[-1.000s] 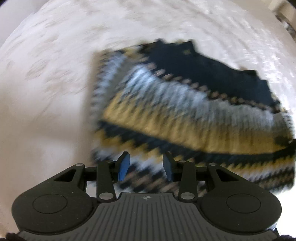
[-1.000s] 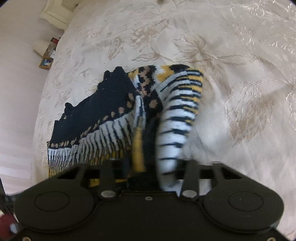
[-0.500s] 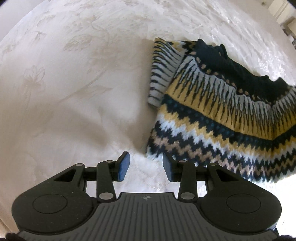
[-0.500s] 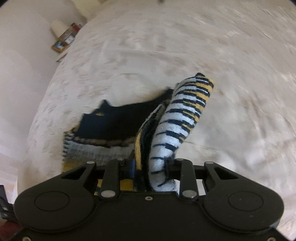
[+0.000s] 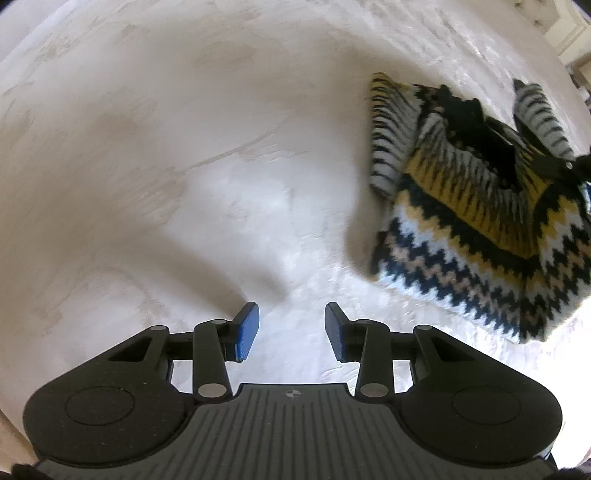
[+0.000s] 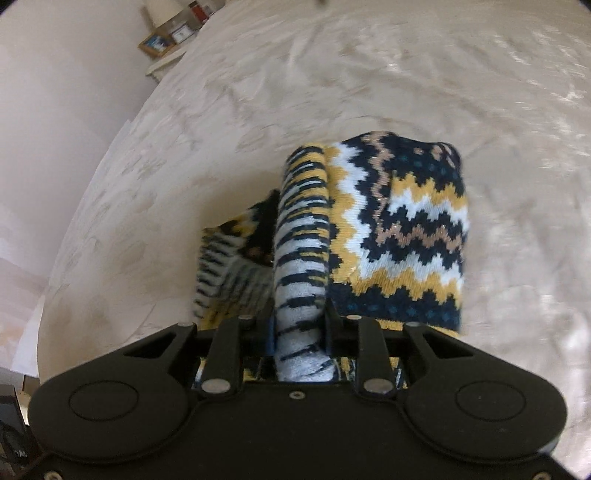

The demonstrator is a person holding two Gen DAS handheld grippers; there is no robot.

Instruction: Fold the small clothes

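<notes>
A small knitted sweater (image 5: 476,221), navy with yellow, white and tan zigzag bands, lies on a cream bedspread (image 5: 184,166). My right gripper (image 6: 299,325) grips its striped sleeve (image 6: 301,240), with the jaws still closing on the fabric, and holds that side lifted so the body (image 6: 406,221) hangs folded beside the sleeve. The other sleeve (image 5: 388,133) lies at the sweater's left edge. My left gripper (image 5: 291,328) hovers open over bare bedspread, well left of the sweater, with nothing between its blue pads (image 5: 245,332).
The embroidered bedspread (image 6: 406,74) fills both views. A bedside shelf with a framed picture (image 6: 159,42) and small items stands beyond the bed's edge at upper left. White furniture (image 5: 569,33) shows at the far upper right corner.
My left gripper has moved off the sweater to the left, onto bare bedspread. My right gripper has risen with the sleeve and rolled, turning the sweater's zigzag body up alongside it.
</notes>
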